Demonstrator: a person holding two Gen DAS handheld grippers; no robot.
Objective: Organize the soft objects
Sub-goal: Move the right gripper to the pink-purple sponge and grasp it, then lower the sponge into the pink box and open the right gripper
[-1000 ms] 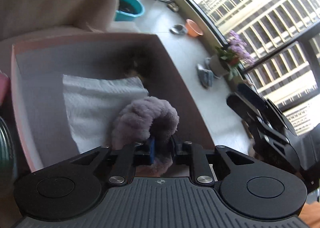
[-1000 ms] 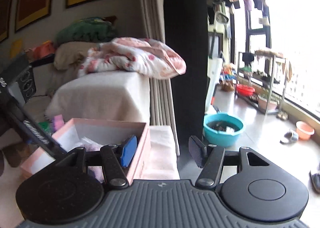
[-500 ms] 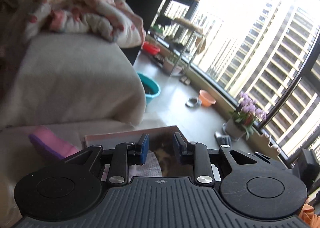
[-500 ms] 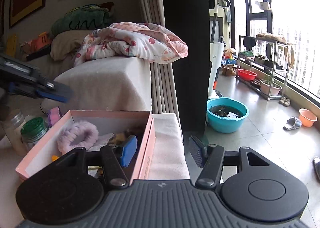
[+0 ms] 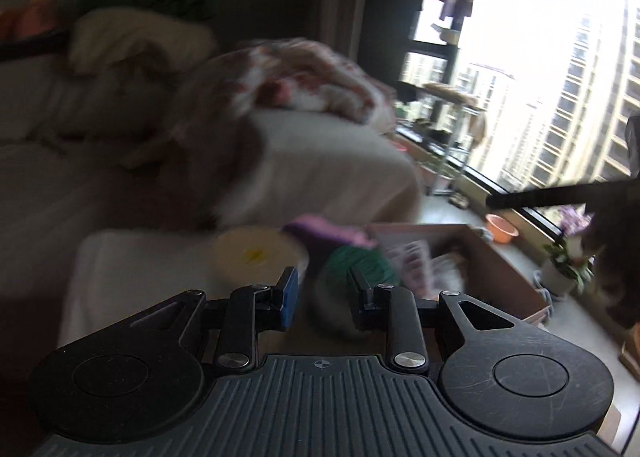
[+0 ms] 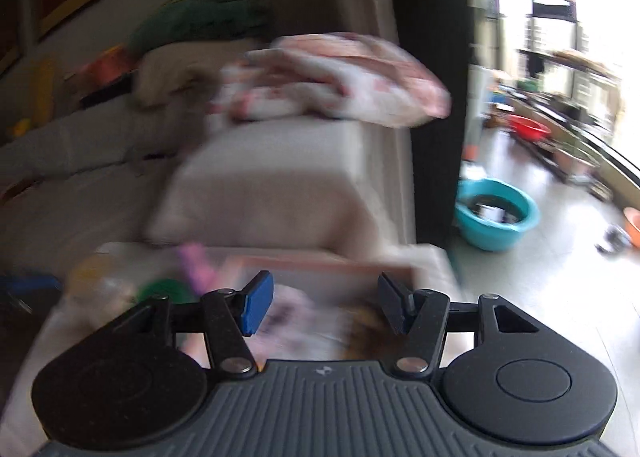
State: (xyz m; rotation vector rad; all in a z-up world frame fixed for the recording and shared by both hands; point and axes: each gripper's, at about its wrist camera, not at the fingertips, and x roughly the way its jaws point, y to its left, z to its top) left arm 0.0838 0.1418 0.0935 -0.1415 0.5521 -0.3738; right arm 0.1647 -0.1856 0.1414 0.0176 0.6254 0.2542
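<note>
Both frames are motion-blurred. Nearest, the left gripper (image 5: 322,295) has its jaws parted with nothing between the pads; the right gripper (image 6: 326,303) stands wider, jaws released and empty. Just beyond the left jaws a jar with a green ribbed lid (image 5: 362,263) stands beside a pale round lid (image 5: 256,255), with a soft purple-pink piece (image 5: 320,227) behind them. To their right lies the pink cardboard box (image 5: 504,269), rectangular and open-topped; in the right wrist view it holds a fluffy lilac scrunchie (image 6: 296,307) over white tissue and something brown and fuzzy (image 6: 370,323). Farther back, a cream sofa arm (image 6: 280,181) carries a crumpled floral blanket (image 6: 340,81). A teal basin (image 6: 496,215) sits on the floor.
</note>
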